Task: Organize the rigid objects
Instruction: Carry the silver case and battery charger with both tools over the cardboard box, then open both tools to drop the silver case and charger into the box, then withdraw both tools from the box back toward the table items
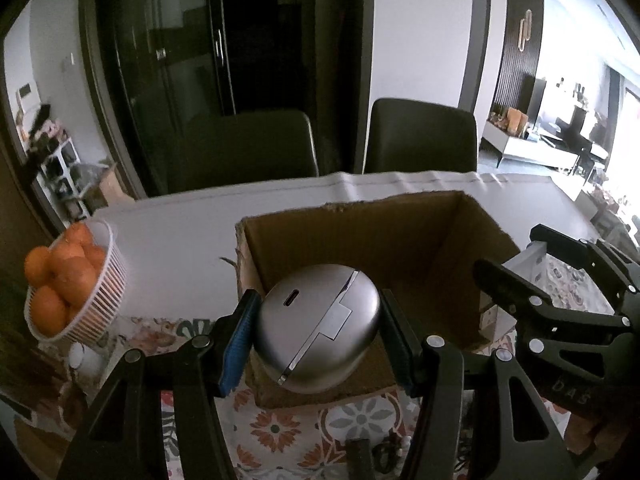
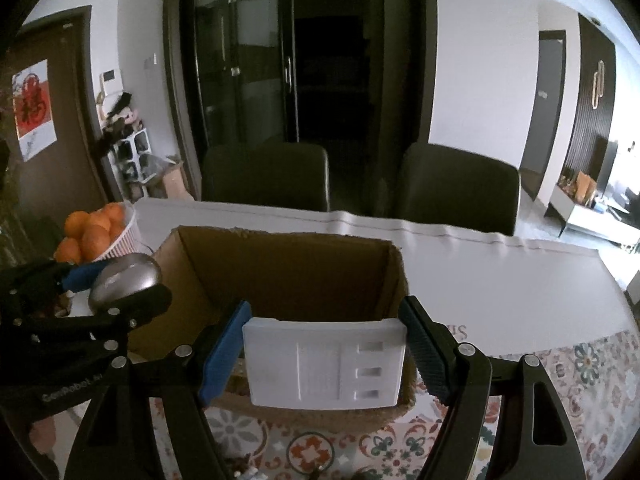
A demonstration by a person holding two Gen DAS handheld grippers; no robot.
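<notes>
My left gripper [image 1: 318,312] is shut on a rounded silver case [image 1: 316,328] with a small port in its side, held just above the near wall of an open cardboard box [image 1: 360,208]. My right gripper [image 2: 325,320] is shut on a flat white plastic block [image 2: 324,364] with three small slots, also held over the box's [image 2: 280,236] near edge. Each wrist view catches the other hand's load: the silver case [image 2: 128,276] at left in the right wrist view, and the right gripper [image 1: 516,254] with a sliver of the white block at right in the left wrist view. The box floor is hidden.
A white slatted basket [image 1: 100,300] of oranges [image 1: 64,276] stands left of the box. Two dark chairs [image 1: 248,148] [image 1: 420,136] stand behind the white table [image 1: 180,232]. A floral cloth [image 1: 320,428] covers the near part of the table.
</notes>
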